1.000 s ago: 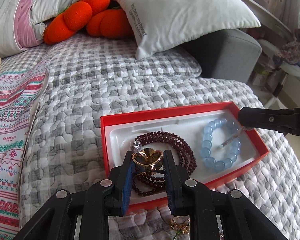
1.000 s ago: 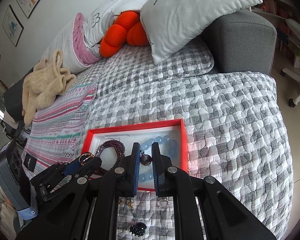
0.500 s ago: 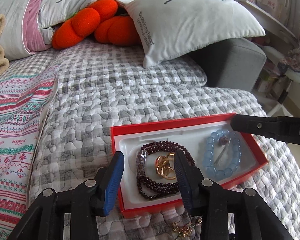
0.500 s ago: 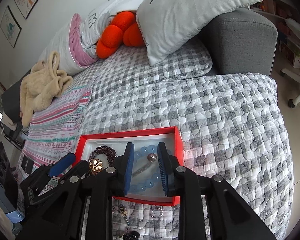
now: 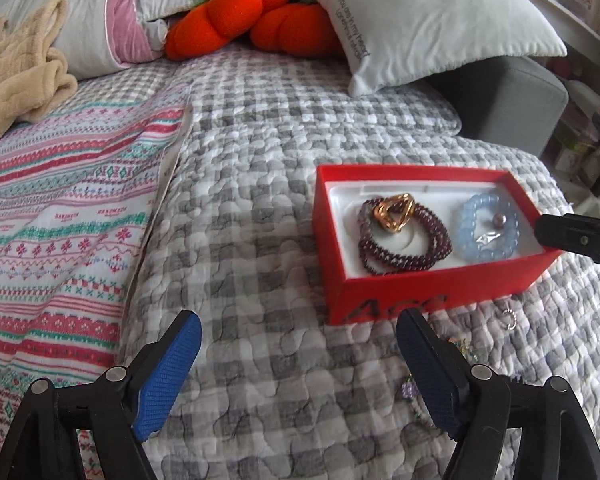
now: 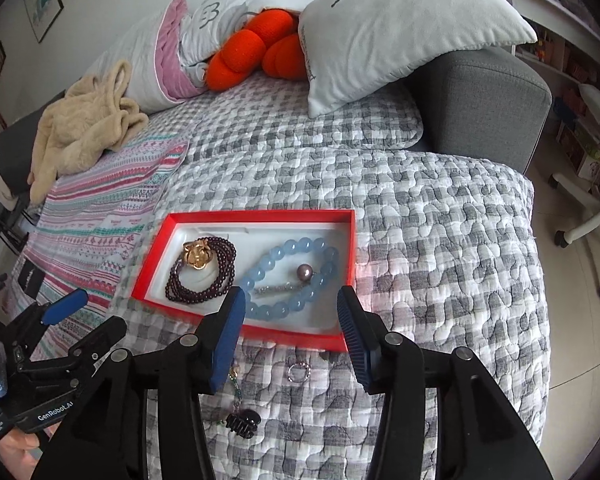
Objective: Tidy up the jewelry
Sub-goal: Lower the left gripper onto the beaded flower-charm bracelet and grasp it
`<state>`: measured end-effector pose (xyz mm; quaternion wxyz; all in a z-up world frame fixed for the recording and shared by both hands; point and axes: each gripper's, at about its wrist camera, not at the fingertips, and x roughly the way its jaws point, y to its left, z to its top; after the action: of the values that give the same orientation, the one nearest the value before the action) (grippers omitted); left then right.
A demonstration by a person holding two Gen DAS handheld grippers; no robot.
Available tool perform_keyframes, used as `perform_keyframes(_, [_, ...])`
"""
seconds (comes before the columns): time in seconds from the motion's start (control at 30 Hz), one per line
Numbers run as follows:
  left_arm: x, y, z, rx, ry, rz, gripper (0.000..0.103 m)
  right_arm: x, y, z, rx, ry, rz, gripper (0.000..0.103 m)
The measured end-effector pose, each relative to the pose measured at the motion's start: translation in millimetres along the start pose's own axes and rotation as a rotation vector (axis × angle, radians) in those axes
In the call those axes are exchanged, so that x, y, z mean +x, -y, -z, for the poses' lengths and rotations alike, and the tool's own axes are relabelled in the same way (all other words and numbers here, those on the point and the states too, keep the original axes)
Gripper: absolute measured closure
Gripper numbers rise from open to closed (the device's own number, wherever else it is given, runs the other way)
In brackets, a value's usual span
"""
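Observation:
A red jewelry box with a white liner lies on the grey checked quilt. In it lie a dark red bead bracelet, a gold flower piece resting on it, a light blue bead bracelet and a purple pearl pin. My left gripper is open and empty, in front of the box's left end. My right gripper is open and empty over the box's near edge.
Loose pieces lie on the quilt in front of the box: a small silver ring, a black hair claw and a beaded chain. Pillows, an orange cushion, a beige blanket and the grey armrest lie behind.
The left gripper let go of the gold flower piece into the box and the right let go of the pearl pin. Both opened wide and pulled back towards me.

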<state>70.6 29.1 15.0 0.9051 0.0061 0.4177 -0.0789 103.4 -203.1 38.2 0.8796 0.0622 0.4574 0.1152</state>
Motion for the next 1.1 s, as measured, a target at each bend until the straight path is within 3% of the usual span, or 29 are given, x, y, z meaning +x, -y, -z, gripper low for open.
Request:
perform_keyframes(0.13, [-1,-6,11,-0.013,-0.046,0.007,0.018,-6,-6,17,-0.048,-0.015,0.041,0.050])
perform_keyframes(0.4, [-9,-12,22,-0.063,-0.063,0.048,0.013,-7,-14,40,-0.100,-0.038,0.082,0.048])
perform_keyframes(0.6, [-6,-12,27,-0.060,-0.072,0.018,0.013,-2,-15,49,-0.104,-0.063,0.110,0.048])
perform_keyframes(0.77, [0,-4,36,-0.011,-0.083,0.019,0.013,3,-11,57,-0.112,-0.096,0.132,0.036])
perform_keyframes(1.1, [9,35,48,0.141,-0.140,0.121,0.013,7,5,68,-0.067,-0.187,0.092,0.034])
